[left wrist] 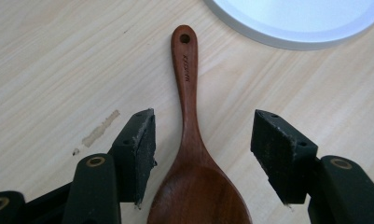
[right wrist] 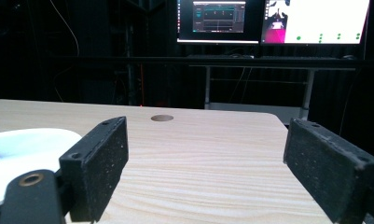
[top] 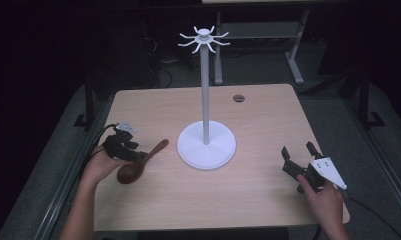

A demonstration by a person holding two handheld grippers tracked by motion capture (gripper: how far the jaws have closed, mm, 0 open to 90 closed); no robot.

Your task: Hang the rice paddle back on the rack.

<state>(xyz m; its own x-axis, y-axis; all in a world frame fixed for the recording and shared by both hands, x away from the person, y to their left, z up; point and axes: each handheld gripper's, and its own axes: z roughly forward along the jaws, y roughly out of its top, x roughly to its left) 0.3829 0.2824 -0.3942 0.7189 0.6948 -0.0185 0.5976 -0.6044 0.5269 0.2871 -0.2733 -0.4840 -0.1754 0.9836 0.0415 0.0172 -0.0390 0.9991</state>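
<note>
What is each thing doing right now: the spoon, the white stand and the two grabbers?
Wooden spoon: lying flat on the table, handle toward the stand, not gripped.
White stand: upright, nothing hanging on its hooks.
Left gripper: open, one jaw on each side of the spoon, apart from it.
Right gripper: open, holding nothing, above bare table.
Table: flat, carrying the spoon and stand.

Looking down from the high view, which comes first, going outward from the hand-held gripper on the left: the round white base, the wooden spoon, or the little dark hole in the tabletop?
From the left hand-held gripper:
1. Wooden spoon, right at its jaws.
2. White base, mid-table.
3. Dark hole, near the far edge.
</note>
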